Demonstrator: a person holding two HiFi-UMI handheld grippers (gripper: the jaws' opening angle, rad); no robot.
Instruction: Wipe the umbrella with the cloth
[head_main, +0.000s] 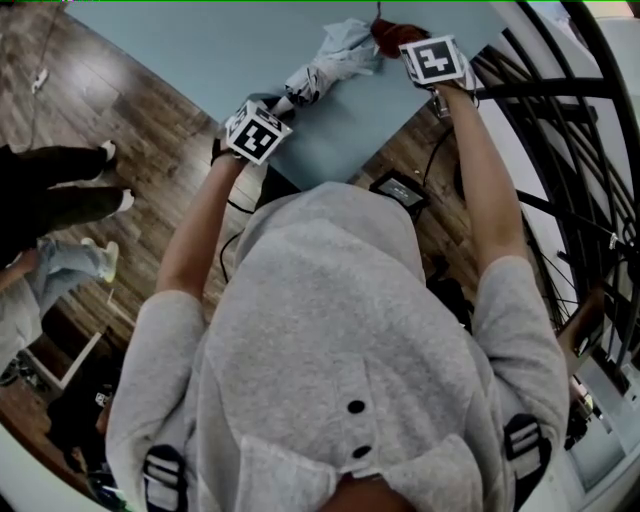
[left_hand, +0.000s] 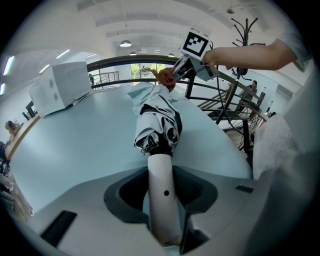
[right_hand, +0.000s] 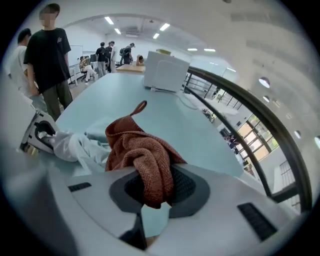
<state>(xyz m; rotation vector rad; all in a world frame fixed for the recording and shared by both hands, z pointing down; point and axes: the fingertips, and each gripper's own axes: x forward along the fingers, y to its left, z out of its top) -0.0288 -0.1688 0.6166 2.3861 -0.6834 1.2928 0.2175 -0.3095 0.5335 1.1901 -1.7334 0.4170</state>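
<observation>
Your left hand-held gripper has its jaws set fairly wide and clamped on the umbrella's white handle. The folded umbrella lies on the light blue tabletop. In the head view it sits toward 12 o'clock, with the handle end pointing to 8 o'clock and the loose canopy to 2 o'clock.

Your right hand-held gripper is closed on the bunched rust-brown cloth. The cloth is at the canopy's loose far end, just beside the pale fabric, but you cannot tell whether it presses on it.

In the left gripper view a white box stands on the tabletop at 10 o'clock, well apart from the umbrella.
</observation>
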